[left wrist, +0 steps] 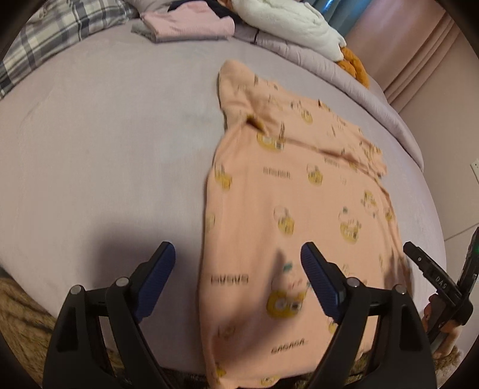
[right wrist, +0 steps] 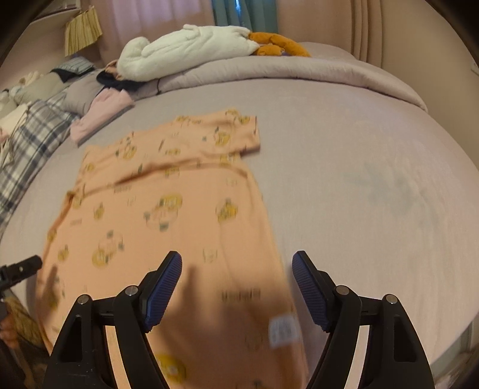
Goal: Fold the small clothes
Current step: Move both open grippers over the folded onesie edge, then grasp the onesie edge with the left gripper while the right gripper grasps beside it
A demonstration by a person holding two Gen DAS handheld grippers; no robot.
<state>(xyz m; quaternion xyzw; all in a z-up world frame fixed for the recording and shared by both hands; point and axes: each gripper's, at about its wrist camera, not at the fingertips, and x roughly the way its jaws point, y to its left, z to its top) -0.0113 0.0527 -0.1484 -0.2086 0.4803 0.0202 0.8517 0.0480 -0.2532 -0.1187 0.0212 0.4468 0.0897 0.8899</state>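
— On the lilac bed point(left wrist: 104, 143), seen from the left wrist: peach T-shirt point(left wrist: 293, 194) spread flat, printed with yellow cartoon figures and dark lettering; one sleeve reaching toward the far side; hem end hanging over the near edge of the mattress.

— And the left claw point(left wrist: 238, 269)?

— Spread wide, blue pads well apart; nothing clamped; left pad over bare sheet, right pad over the shirt's lower half, with the shirt's left edge passing between them; contact with the cloth impossible to tell through the blur.

— Anything else from that side?

— Far back, folded pink garment point(left wrist: 188, 22) beside a plaid blanket point(left wrist: 60, 33); white plush toy point(left wrist: 287, 21) with orange parts on a bunched quilt point(left wrist: 344, 77); at the right edge, tip of the right claw point(left wrist: 425, 263), too cropped to judge there.

— Over to the right wrist, then.

— Same T-shirt point(right wrist: 167, 215) lying left of centre on the bed point(right wrist: 359, 179), short sleeve out toward the far right, white label point(right wrist: 283, 329) showing near the close end; right claw point(right wrist: 236, 284) also wide and empty, left pad above the fabric, right pad over bare sheet just past the shirt's edge; shadows of the fingers falling on the cloth; plush toy point(right wrist: 191, 48), quilt point(right wrist: 299, 71), pink garment point(right wrist: 101, 113) and plaid blanket point(right wrist: 27, 155) along the far and left side; bit of the left claw point(right wrist: 21, 269) at the left edge.
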